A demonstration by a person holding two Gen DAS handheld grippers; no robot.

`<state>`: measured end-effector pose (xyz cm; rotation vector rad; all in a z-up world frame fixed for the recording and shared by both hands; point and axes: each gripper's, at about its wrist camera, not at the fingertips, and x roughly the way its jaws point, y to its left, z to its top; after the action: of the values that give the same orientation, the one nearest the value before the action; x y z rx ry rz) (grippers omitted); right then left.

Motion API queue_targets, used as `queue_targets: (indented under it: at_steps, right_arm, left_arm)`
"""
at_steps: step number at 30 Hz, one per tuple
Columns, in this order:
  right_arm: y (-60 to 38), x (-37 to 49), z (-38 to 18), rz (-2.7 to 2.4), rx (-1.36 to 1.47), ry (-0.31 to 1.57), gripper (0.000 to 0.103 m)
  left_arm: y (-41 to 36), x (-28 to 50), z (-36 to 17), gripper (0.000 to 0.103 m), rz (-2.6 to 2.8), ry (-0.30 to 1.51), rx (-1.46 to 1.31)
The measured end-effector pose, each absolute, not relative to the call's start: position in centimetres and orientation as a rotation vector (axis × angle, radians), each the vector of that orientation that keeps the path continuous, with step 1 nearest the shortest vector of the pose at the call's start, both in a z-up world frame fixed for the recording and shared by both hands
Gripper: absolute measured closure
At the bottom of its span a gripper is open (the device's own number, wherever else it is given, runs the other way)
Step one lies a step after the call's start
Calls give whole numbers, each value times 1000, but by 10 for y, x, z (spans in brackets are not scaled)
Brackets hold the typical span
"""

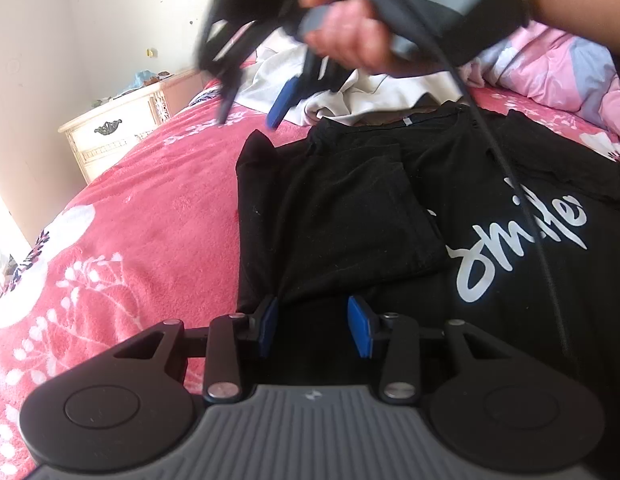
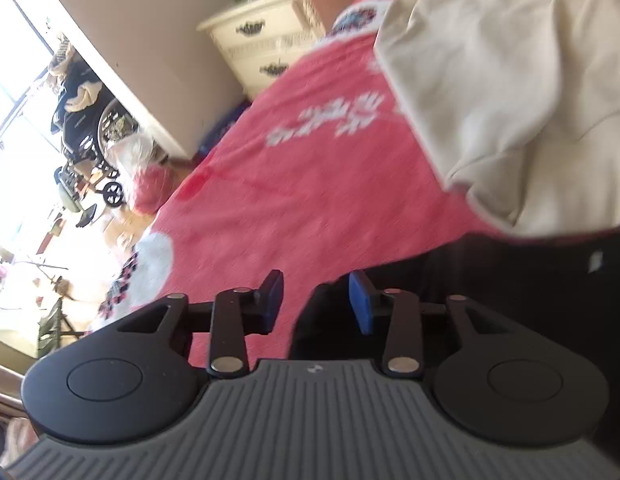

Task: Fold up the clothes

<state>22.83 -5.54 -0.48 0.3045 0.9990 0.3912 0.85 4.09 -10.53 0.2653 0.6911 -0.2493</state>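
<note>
A black T-shirt (image 1: pixel 350 208) with white lettering lies flat on the red floral blanket (image 1: pixel 129 220), its left side folded inward over part of the print. My left gripper (image 1: pixel 314 325) sits low at the shirt's near edge. Its blue pads stand apart, with black cloth in the gap and no clear pinch. A hand holds my right gripper (image 1: pixel 251 110) blurred in the air above the shirt's collar end, jaws apart and empty. In the right wrist view the right gripper (image 2: pixel 316 300) is open over the blanket (image 2: pixel 310 160), beside the shirt's (image 2: pixel 510 300) corner.
A crumpled beige garment (image 1: pixel 350 92) (image 2: pixel 490 80) lies beyond the shirt's collar. A pink quilt (image 1: pixel 550 72) is bunched at the far right. A cream dresser (image 1: pixel 113 128) (image 2: pixel 261 40) stands against the wall past the bed. A black cable (image 1: pixel 510 184) hangs across the shirt. A wheelchair (image 2: pixel 89 132) stands by the window.
</note>
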Motion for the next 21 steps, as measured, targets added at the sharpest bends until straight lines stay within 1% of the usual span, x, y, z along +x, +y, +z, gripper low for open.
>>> queue_targets:
  at_steps: [2,4,6,7,8,9,11,15,18,20,21]
  right_arm:
    - [-40,235,-14,376,296,1069,56]
    - [-25,242,-28,334,239,1127,56]
    - [-20,244,-40,288,205,1130,58]
    - [-23,244,-43,280,210,1115,70]
    - [-28,242,-44,266,223,1098,93]
    - [-34,241,-45,256,244,1084,96]
    - [-46,238,-48,272,329,1060,97]
    - [-53,234,-58,297,426,1000,97]
    - [-60,238,-65,327,544,974,87]
    - [-73,241,-65,348,652,953,70]
    - [-81,242,-62,339,703,943,68]
  left_arm:
    - [40,8,-106,63,-247,691,266]
    - [39,8,-106,63,-243,692,264]
    - [39,8,-107,63,-243,690,266]
    - [38,8,-107,63,-243,688,266]
    - [39,9,-107,63,-244,688,265]
    - [39,9,-107,63,-245,688,264]
    - [38,10,-108,63,-246,688,266]
    - [40,6,-102,63,-244,690,271]
    - [40,7,-103,63,-243,690,271]
    - [40,7,-102,63,-242,690,272]
    - [41,7,-102,63,-242,692,272]
